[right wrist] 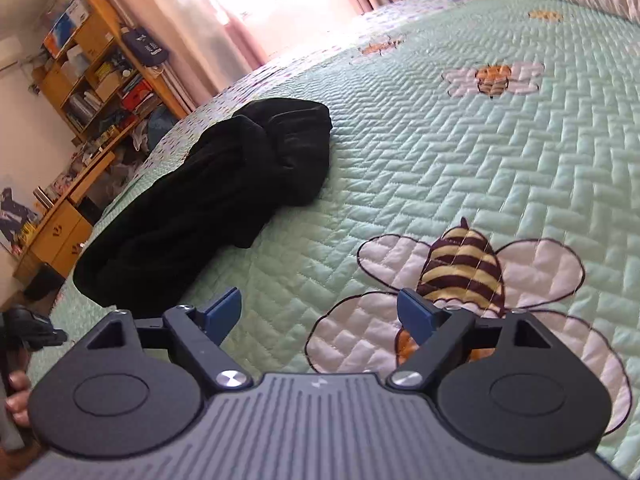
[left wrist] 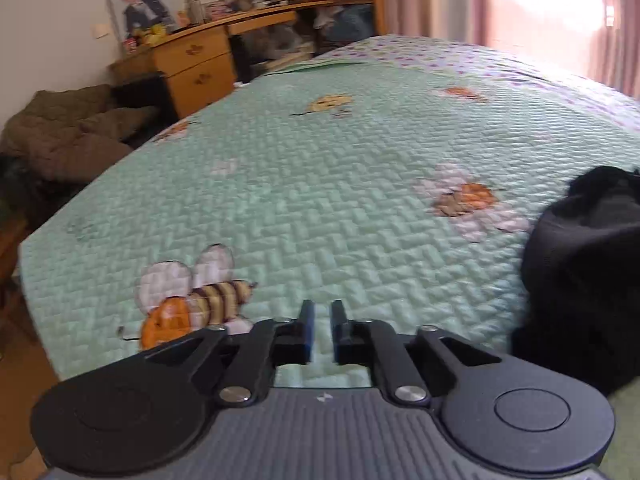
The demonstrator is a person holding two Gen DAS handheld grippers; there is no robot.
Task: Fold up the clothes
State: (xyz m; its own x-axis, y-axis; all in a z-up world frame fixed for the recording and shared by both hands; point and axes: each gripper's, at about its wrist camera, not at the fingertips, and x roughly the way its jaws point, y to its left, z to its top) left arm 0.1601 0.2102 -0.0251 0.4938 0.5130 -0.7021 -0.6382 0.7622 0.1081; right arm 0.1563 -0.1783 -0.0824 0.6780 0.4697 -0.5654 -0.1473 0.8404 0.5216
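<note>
Blue-padded fingers of the right gripper (right wrist: 320,314) stand wide apart and hold nothing, hovering over a striped bee stitched into the mint-green quilted bedspread (right wrist: 500,152). Near the bed's edge on the desk side lies the black fabric garment (right wrist: 224,192), bunched in a long rumpled heap, not laid flat or squared. The left gripper (left wrist: 322,330) has its fingers nearly together with a thin gap showing bedspread, gripping nothing.

Risks, as I judge them: black cloth hides its seams and hems, so a pinch could catch several layers and drag the whole heap. Being close to the edge, a pull that way could slide it off the bed. The quilt's slick surface may let it skate.
</note>
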